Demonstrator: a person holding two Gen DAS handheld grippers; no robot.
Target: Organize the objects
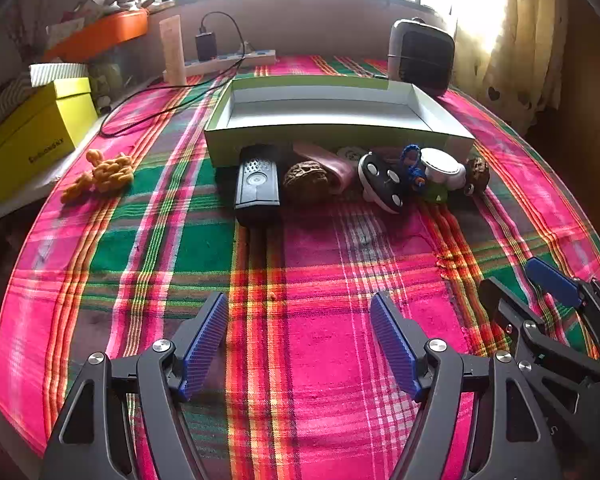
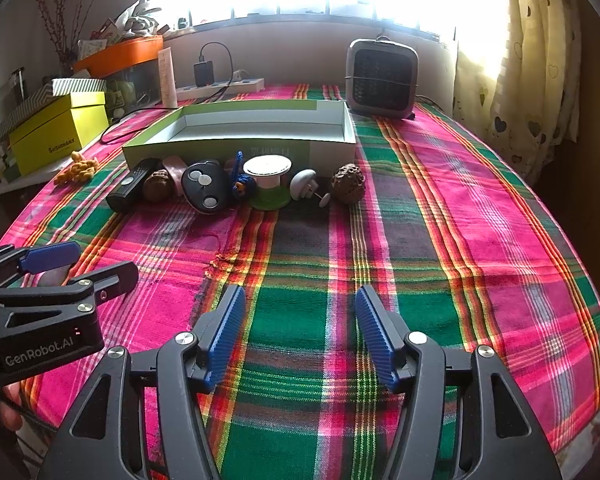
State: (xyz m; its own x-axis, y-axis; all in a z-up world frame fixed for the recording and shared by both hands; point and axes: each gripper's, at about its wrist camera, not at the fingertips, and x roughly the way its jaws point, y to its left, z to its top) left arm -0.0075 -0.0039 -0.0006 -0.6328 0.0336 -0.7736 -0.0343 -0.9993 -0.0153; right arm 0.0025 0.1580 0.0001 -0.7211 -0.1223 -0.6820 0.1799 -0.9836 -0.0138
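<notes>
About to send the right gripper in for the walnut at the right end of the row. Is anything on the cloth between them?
Nothing visible. Only bare plaid cloth lies between the open right gripper and the walnut. A white plug sits close on its left.

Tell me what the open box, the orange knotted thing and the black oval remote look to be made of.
Open box: likely cardboard, matte white inside and green outside, with thin, flat, folded walls. Orange knotted thing: seems to be braided cord or yarn, soft and dull, with visible knots. Black oval remote: probably hard plastic, slightly glossy, with three pale round buttons.
</notes>
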